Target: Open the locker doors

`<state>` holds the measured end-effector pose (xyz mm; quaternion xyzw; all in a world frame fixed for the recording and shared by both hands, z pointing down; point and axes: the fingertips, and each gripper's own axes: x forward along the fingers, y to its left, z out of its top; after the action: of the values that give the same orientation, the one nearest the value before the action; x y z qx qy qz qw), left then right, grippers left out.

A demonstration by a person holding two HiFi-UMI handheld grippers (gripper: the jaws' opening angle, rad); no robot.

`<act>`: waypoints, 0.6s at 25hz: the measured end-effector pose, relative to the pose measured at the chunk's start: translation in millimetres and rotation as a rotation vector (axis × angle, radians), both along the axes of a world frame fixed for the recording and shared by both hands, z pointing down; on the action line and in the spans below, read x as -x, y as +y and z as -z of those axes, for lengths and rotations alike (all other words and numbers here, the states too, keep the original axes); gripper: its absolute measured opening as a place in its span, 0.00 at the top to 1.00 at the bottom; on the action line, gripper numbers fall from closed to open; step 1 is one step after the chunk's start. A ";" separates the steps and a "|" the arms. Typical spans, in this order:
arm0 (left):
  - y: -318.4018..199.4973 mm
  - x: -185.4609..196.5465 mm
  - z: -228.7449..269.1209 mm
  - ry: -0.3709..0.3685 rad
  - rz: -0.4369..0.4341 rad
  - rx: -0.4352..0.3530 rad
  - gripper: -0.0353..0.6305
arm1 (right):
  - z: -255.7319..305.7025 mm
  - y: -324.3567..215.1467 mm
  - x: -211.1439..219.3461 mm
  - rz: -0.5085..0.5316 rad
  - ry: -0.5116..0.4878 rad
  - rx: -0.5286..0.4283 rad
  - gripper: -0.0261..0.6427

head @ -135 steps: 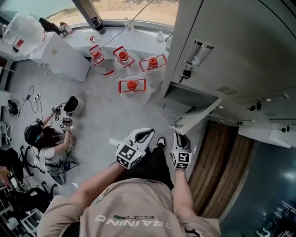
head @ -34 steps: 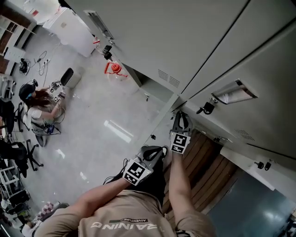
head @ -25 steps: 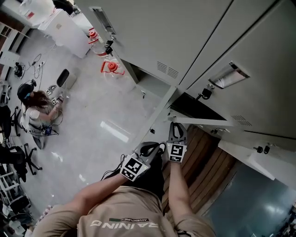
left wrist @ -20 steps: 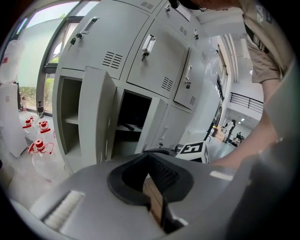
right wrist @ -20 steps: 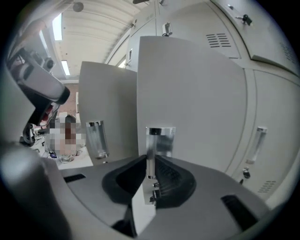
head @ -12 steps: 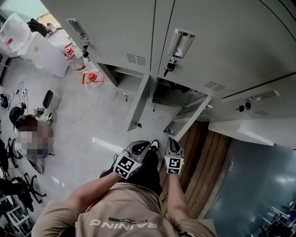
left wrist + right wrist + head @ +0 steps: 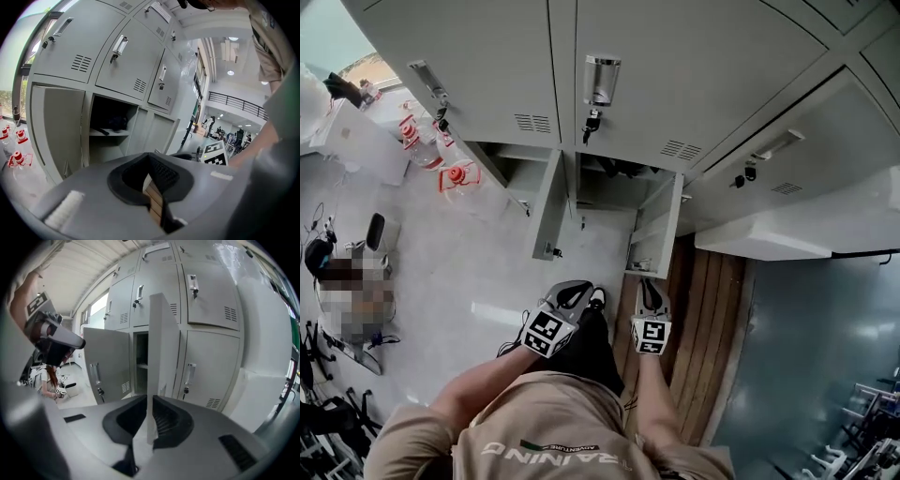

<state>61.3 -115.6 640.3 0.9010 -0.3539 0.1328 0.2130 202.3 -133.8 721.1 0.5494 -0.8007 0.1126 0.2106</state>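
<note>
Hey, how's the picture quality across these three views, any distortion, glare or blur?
Head view: wide-angle bends the grey metal lockers; a mosaic patch sits at left. Left gripper view: fisheye with dark corners, ceiling lights blown out. Right gripper view: lockers bow, glare streaks the top-right one, and the right hand-held gripper, shut on the open grey locker door, is soft.

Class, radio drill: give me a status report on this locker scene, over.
Left gripper shut, empty. Right gripper shut on right door at its edge, door open. Left door open too. Nothing in the way.
</note>
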 end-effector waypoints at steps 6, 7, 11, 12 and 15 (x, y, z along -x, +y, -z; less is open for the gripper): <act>14.3 -16.8 9.7 0.005 0.003 -0.012 0.94 | 29.0 11.8 -11.7 0.031 0.003 -0.026 0.90; 17.8 -21.3 13.5 0.006 0.001 -0.020 0.94 | 32.4 15.5 -15.8 0.028 -0.003 -0.029 0.90; 29.8 -41.2 21.8 -0.010 0.001 -0.043 0.94 | 48.1 34.0 -32.4 0.005 -0.060 -0.048 0.90; 33.2 -47.2 23.7 -0.016 0.007 -0.046 0.94 | 53.3 40.4 -36.7 0.006 -0.075 -0.053 0.90; 46.2 -70.4 34.9 -0.013 0.044 -0.056 0.94 | 67.7 61.1 -54.0 0.044 -0.090 -0.068 0.90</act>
<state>131.7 -69.4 605.4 0.8978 -0.3784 0.1238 0.1881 256.3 -72.7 653.4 0.5330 -0.8246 0.1054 0.1579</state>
